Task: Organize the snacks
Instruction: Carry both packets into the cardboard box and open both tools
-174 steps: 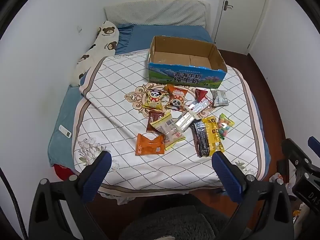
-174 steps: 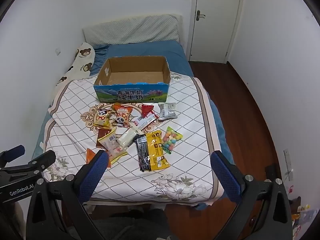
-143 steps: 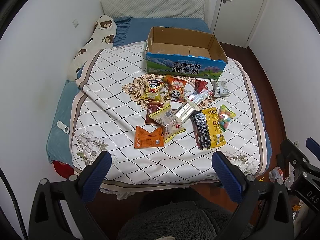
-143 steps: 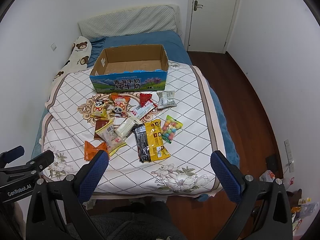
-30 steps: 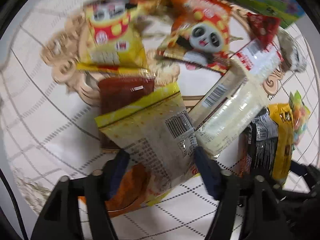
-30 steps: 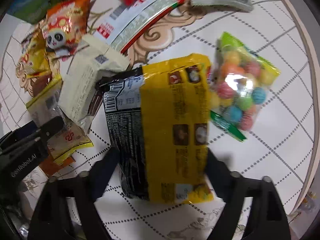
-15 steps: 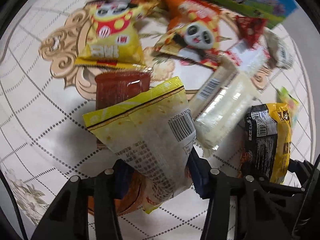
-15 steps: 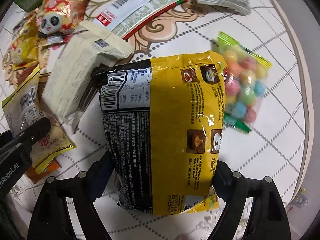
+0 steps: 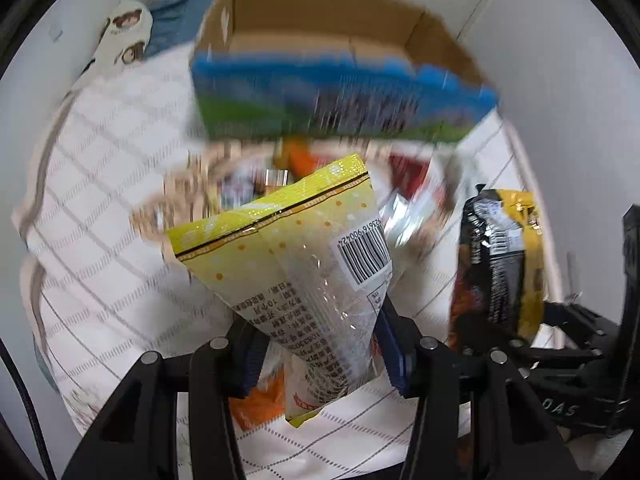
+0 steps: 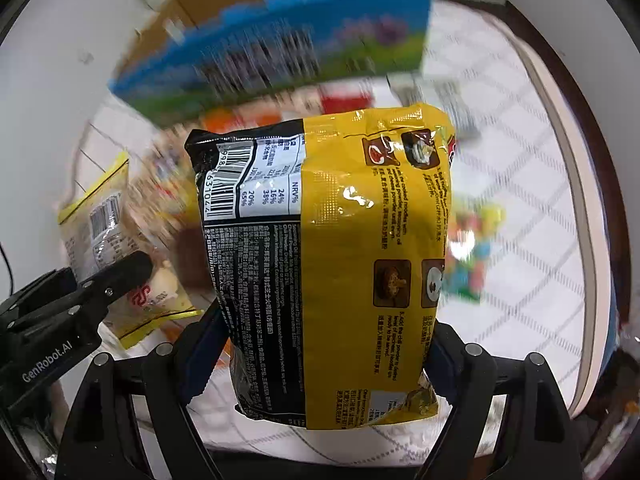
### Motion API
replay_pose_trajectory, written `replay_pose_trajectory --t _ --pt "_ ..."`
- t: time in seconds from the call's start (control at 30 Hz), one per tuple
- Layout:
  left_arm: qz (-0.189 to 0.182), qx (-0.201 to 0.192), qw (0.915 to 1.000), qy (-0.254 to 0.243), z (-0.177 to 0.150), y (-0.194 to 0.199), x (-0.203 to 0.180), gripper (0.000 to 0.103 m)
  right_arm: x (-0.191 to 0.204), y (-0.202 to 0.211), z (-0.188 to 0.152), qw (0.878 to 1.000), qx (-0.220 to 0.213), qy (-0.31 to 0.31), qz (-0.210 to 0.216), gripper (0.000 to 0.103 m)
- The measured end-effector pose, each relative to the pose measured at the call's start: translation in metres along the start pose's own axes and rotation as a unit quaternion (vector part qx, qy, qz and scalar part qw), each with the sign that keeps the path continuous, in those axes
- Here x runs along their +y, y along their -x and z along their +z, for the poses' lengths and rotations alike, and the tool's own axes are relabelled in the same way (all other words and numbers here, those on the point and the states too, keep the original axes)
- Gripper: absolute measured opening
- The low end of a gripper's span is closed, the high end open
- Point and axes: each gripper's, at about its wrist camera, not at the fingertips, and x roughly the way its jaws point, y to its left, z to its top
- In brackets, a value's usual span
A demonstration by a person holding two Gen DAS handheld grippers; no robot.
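My left gripper (image 9: 320,354) is shut on a pale yellow snack packet (image 9: 296,256) with a barcode and holds it up off the bed. My right gripper (image 10: 316,360) is shut on a yellow and black noodle packet (image 10: 328,264), also lifted; that packet shows at the right in the left wrist view (image 9: 498,264). The open cardboard box (image 9: 332,64) with blue and green sides stands beyond both, blurred; it shows in the right wrist view (image 10: 272,48) too. Several other snacks lie blurred on the quilt between the grippers and the box.
The white diamond-pattern quilt (image 9: 100,184) covers the bed. A bag of coloured candy balls (image 10: 468,252) lies to the right. An orange packet (image 9: 252,404) lies under my left gripper. A bear-print pillow (image 9: 124,36) and white walls sit at the far left.
Both grippers have lifted their packets off the quilt and swung up toward the box, which now fills the top of both views. The scene behind is motion-blurred.
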Motion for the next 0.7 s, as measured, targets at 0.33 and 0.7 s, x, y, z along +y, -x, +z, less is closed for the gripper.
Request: replay_pose_trajectory --t 0.33,0.7 --pt "0.006 -0.033 0.9994 -0.003 0.191 -0.017 0.000 0.046 0.013 0.064 0.127 0.996 -0.066 0.054 0.037 0.088" --pt "0.012 0.081 0.9965 -0.017 0.328 -0.134 0.025 0.047 0.014 -0.006 0.298 0.997 -0.030 0.069 0.017 0.088"
